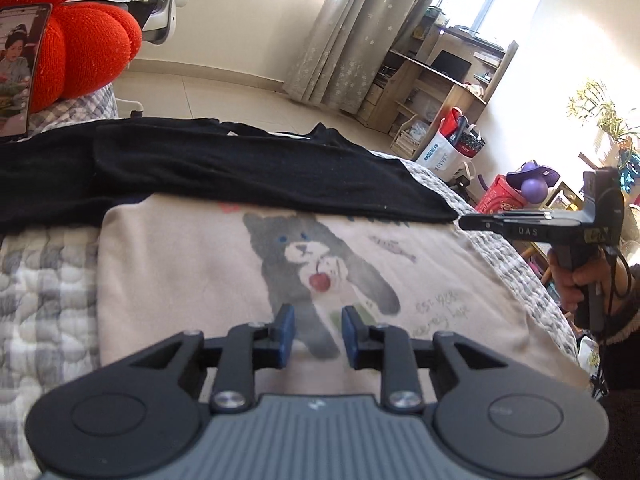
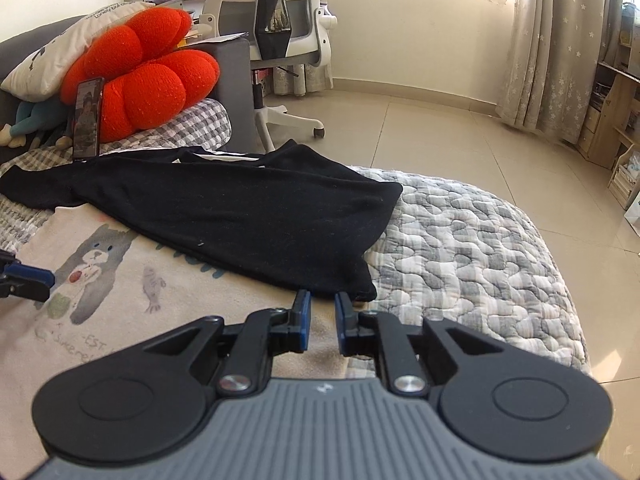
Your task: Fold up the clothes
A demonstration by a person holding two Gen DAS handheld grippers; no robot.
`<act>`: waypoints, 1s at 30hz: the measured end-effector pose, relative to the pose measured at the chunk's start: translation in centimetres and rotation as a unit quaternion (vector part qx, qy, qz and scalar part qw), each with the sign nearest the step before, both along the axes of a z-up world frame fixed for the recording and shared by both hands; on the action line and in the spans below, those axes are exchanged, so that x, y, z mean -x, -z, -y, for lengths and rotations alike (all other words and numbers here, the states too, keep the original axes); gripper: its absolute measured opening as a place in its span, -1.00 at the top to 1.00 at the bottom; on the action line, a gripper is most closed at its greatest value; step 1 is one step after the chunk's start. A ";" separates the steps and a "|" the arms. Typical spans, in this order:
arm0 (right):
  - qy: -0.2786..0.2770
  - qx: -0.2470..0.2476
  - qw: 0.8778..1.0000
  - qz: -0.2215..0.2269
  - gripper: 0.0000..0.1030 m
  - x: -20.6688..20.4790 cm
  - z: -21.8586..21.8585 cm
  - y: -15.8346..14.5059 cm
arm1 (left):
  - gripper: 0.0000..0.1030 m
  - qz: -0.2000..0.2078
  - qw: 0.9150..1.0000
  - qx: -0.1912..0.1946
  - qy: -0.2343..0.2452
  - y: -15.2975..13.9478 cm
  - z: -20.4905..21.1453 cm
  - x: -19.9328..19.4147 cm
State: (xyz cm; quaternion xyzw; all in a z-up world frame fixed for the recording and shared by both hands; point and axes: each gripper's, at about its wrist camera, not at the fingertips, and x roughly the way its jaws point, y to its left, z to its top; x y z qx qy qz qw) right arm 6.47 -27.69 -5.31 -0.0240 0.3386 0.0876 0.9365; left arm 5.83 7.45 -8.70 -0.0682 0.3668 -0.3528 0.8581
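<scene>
A folded cream garment with a grey cat print (image 1: pixel 304 272) lies on the quilted bed; it also shows in the right wrist view (image 2: pixel 120 280). A black garment (image 1: pixel 224 168) lies spread behind it, overlapping its far edge, and shows in the right wrist view (image 2: pixel 240 208). My left gripper (image 1: pixel 318 330) is open and empty, just above the cat print. My right gripper (image 2: pixel 322 312) is open and empty, its fingertips just short of the black garment's near corner. It shows from the side in the left wrist view (image 1: pixel 466 222), by that corner.
The grey checked quilt (image 2: pixel 460 248) covers the bed, whose edge drops to a tiled floor (image 2: pixel 440 128) on the right. A red cushion (image 2: pixel 148 68), a propped phone (image 2: pixel 86 116) and pillows sit at the head. An office chair (image 2: pixel 276 12) stands beyond.
</scene>
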 end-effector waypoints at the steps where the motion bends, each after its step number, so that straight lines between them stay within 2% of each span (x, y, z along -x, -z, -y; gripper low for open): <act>1: 0.001 -0.001 1.000 0.000 0.61 0.2 -0.1 -0.3 | 0.44 0.000 1.000 -0.003 0.002 -0.1 -0.4 0.5; 8: -0.004 -0.005 1.000 -0.005 0.57 0.7 -1.5 -2.1 | 0.32 -0.007 0.999 -0.046 0.001 -1.0 -3.1 2.9; 10: -0.005 -0.004 1.000 -0.003 0.47 0.8 -2.1 -2.5 | 0.15 -0.007 0.998 -0.063 -0.002 -1.4 -3.8 3.5; 12: -0.007 -0.004 1.000 -0.001 0.31 0.8 -2.7 -2.9 | -0.02 -0.006 0.997 -0.080 -0.016 -1.8 -4.3 3.6; 14: -0.012 -0.006 1.000 0.001 0.24 0.7 -3.2 -3.2 | -0.09 -0.006 0.995 -0.090 -0.034 -2.2 -5.1 3.4; 20: -0.022 -0.011 1.000 0.003 0.08 0.2 -5.1 -3.8 | -0.27 -0.012 0.990 -0.083 -0.112 -3.3 -8.2 2.1; 22: -0.026 -0.012 1.000 0.003 0.05 -0.2 -5.7 -4.0 | -0.39 -0.020 0.985 -0.078 -0.155 -3.5 -9.4 1.3; 24: -0.029 -0.015 0.999 0.004 0.01 -0.5 -6.2 -4.2 | -0.41 -0.031 0.977 -0.071 -0.200 -3.4 -10.8 0.4; 30: -0.037 -0.026 0.999 0.010 -0.12 -1.7 -7.9 -4.6 | -0.46 -0.033 0.945 -0.051 -0.323 -3.0 -14.6 -1.7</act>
